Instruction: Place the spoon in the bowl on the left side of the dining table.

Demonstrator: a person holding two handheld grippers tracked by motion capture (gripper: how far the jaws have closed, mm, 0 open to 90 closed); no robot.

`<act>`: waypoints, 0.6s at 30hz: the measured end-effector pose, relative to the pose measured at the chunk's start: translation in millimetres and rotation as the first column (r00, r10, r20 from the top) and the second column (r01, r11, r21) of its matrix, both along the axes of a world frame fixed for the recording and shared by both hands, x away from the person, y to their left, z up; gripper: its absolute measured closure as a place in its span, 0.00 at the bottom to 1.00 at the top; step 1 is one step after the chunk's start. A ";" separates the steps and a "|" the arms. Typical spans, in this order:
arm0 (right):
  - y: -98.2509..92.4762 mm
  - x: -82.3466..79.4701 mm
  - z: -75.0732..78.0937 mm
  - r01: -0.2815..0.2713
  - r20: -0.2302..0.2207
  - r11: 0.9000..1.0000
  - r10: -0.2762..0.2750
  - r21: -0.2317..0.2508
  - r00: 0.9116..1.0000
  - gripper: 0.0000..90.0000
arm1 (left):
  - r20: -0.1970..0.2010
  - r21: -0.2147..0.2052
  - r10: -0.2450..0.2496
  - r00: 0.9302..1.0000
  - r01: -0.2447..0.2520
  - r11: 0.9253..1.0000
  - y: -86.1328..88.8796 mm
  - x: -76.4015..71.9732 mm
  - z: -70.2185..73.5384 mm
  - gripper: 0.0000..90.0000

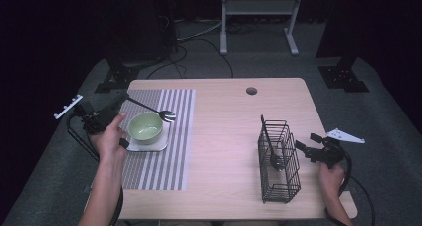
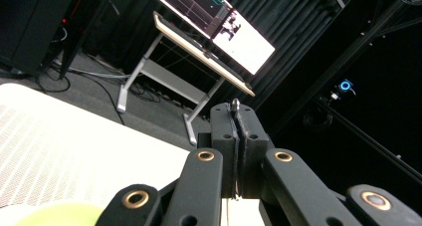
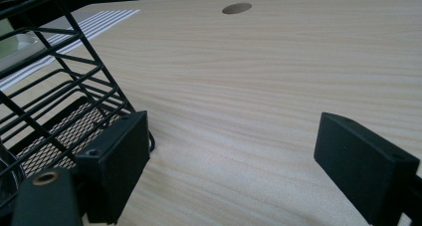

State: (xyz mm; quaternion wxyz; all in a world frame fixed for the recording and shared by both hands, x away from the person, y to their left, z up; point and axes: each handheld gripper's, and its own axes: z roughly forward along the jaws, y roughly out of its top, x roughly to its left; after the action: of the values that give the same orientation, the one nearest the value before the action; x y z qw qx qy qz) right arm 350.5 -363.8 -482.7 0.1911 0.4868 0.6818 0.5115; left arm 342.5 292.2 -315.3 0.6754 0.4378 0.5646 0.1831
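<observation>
My left gripper [image 1: 119,101] is at the table's left edge, shut on the handle of a metal fork [image 1: 154,110]. The fork's head hangs over the right rim of a pale green bowl [image 1: 145,126]. In the left gripper view the jaws of the left gripper [image 2: 235,124] are pressed together, with the thin fork handle [image 2: 235,105] poking out between them and the bowl [image 2: 64,213] low at the left. The right gripper [image 1: 304,142] stands open just right of a black wire basket [image 1: 277,159]. In the right gripper view the right gripper [image 3: 234,151] has only bare table between its pads.
The bowl sits on a white square plate [image 1: 155,145] on a striped placemat [image 1: 164,156]. A dark utensil [image 1: 271,151] stands inside the basket [image 3: 50,86]. A round cable hole [image 1: 251,90] lies near the table's far edge. Bare wood lies between placemat and basket.
</observation>
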 end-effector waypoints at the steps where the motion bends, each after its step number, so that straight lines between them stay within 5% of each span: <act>1: 0.0 0.0 0.0 0.000 0.000 1.000 0.000 0.000 1.000 0.15 | -0.004 0.002 0.005 1.000 -0.005 1.000 1.6 0.2 -0.8 0.99; 18: 0.0 0.1 0.0 0.001 -0.001 1.000 -0.001 -0.001 1.000 0.15 | -0.038 0.000 0.086 0.996 -0.086 0.996 26.1 1.8 -11.6 0.99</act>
State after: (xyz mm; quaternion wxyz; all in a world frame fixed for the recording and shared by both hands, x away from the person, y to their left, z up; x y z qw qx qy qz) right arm 350.6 -363.8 -482.7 0.1910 0.4872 0.6820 0.5110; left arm 344.4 318.3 -327.0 0.6564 0.4159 0.5957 0.2035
